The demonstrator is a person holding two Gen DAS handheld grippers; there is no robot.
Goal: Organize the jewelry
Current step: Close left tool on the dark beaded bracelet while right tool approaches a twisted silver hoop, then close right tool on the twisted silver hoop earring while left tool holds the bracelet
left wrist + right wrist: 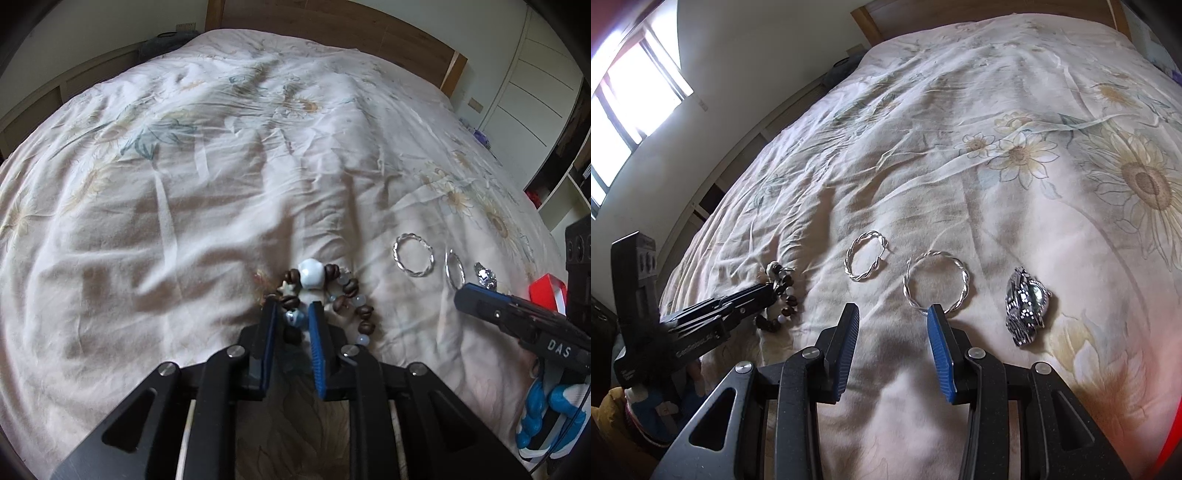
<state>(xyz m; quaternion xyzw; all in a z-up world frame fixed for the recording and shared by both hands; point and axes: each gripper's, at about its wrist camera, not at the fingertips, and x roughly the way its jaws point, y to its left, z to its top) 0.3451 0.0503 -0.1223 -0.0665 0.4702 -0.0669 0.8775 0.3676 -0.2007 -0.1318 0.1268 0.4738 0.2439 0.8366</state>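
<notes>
- The left gripper (293, 308) points steeply down at a bed, its black jaws with blue ribbed pads a narrow gap apart. A beaded bracelet (325, 295) lies on the bedspread with one side of its loop between the pads; I cannot tell whether the pads press on the beads.
- The bracelet is a loop of dark brown wooden beads mixed with pale, translucent round ones, a small cream star-shaped bead and one large glossy white bead (311, 277) at its far end. Its loop runs lengthwise away from the gripper.
- The right gripper (892, 314) hovers low over the bedspread, jaws about half apart and holding nothing. Its right fingertip covers the near edge of a twisted silver hoop (936, 282).
- That hoop lies flat. A second, slightly smaller twisted silver hoop (866, 261) lies flat just to its left, apart from it.
- A silver metal-link watch (1027, 308) lies right of the hoops, its long axis running roughly away from the camera, its dial tipped to the right.
- All four pieces sit in a row across the near part of a wrinkled cream bedspread (960, 147) printed with sunflowers.
- White letters "DAS" show on the right gripper's body in the left view.
- A blue-gloved hand (546, 413) holds that gripper.
</notes>
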